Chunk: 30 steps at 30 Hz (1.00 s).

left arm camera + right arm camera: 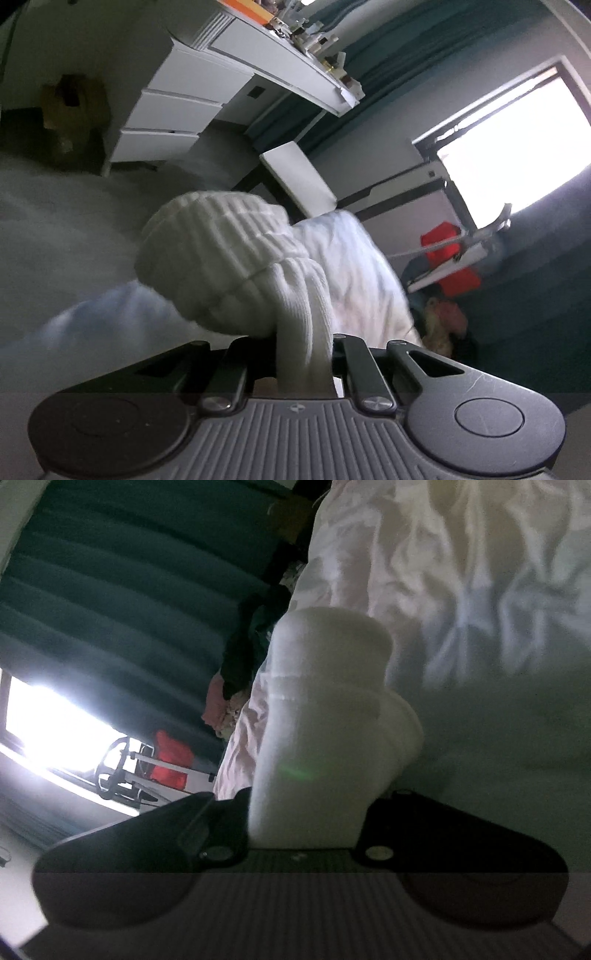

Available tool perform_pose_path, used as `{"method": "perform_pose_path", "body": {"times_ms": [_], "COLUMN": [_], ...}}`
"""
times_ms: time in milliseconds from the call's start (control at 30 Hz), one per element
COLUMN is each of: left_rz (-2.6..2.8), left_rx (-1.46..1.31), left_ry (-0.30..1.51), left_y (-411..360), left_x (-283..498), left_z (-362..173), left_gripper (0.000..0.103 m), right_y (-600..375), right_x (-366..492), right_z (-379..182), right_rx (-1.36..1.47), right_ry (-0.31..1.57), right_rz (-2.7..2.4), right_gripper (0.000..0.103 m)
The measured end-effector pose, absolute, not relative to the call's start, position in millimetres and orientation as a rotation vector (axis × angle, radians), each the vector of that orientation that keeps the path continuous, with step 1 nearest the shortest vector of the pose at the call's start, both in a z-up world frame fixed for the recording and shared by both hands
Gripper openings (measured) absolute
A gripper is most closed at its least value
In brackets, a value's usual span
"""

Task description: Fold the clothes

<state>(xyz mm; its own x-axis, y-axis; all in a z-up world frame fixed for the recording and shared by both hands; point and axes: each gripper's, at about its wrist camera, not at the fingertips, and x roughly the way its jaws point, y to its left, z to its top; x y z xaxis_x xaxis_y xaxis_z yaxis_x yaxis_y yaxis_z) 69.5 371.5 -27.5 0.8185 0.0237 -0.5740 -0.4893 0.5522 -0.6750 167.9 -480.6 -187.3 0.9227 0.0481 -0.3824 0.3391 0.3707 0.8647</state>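
Pinching one white knitted sock (236,266) in each claw, left claw (303,365) and right claw (306,812) both clamped narrow on fabric, you are holding them above the pale bed (498,746); be matching cuffs before laying them down flat.

A white ribbed knit sock (221,266), thick and soft, shows raised rows along its cuff; in the right wrist view the white sock (317,716) looks fuzzy and matt. The left gripper (304,369) is matt dark plastic with a grooved grey body and shiny round metal screws. Behind it lies a crumpled white cloth (354,266), thin and creased. The white drawer unit (173,122) has smooth painted fronts. The teal curtain (129,602) hangs in soft matt folds.
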Motion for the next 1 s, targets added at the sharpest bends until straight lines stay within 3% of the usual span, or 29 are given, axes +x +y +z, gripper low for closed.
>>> {"method": "perform_pose_path", "body": {"times_ms": [300,400,467,567,767,1000], "left_rz": [0.333,0.299,0.278,0.239,0.27,0.152], "left_rx": [-0.89,-0.86,-0.84,-0.771,-0.605,-0.536], "left_ry": [0.69,0.73,0.783,0.835,0.82,0.734], "left_y": [369.0,366.7,364.0,354.7,338.8,274.5], "left_x": [25.2,23.3,23.3,15.9,0.1,19.6], "left_z": [-81.5,-78.7,-76.3,-69.4,-25.2,9.0], "left_gripper": [0.015,0.023,0.046,0.06,0.075,0.075], "right_y": [-507.6,-510.1,-511.7,-509.1,-504.4,-492.3], "right_x": [133.9,133.5,142.3,149.1,141.4,136.7], "right_z": [-249.5,-251.6,-255.6,-251.3,-243.1,-222.1], "right_rx": [1.319,1.316,1.294,1.253,1.214,1.144], "right_ry": [0.468,0.471,0.478,0.484,0.485,0.475], "right_rz": [-0.263,-0.259,-0.267,-0.284,-0.297,-0.354], "right_gripper": [0.014,0.014,0.014,0.014,0.014,0.014]}}
